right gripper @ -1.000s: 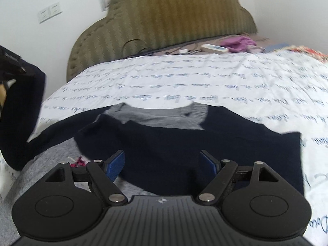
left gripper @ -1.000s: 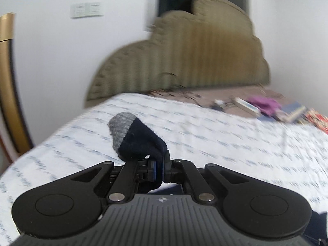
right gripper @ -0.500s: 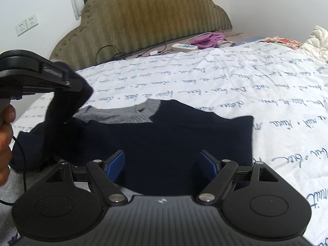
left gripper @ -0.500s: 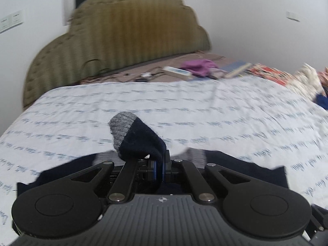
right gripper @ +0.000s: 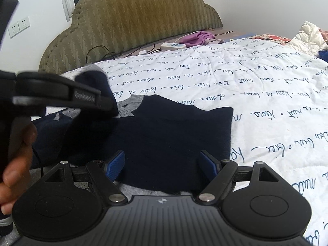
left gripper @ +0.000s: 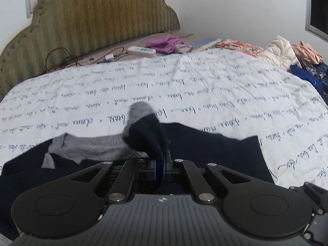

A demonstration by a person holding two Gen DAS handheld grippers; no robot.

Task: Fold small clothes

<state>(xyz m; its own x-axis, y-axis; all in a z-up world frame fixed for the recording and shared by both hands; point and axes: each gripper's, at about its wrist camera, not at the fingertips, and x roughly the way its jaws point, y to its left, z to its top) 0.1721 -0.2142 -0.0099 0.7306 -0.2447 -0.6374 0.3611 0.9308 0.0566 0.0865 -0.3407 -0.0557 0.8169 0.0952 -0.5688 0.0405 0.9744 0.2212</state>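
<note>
A navy sweater (right gripper: 164,131) lies flat on the bed (right gripper: 225,78), centre frame. Left tongs (left gripper: 160,167) pinch its grey-cuffed sleeve (left gripper: 143,131), folding it inward; next, lay it down. Right tongs (right gripper: 163,165) hover open, empty.

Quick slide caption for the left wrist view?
Left gripper shut on sweater sleeve, over the navy sweater on the bedspread.

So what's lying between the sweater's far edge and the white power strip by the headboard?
Only bare printed bedsheet between sweater and power strip, in both wrist views.
</note>
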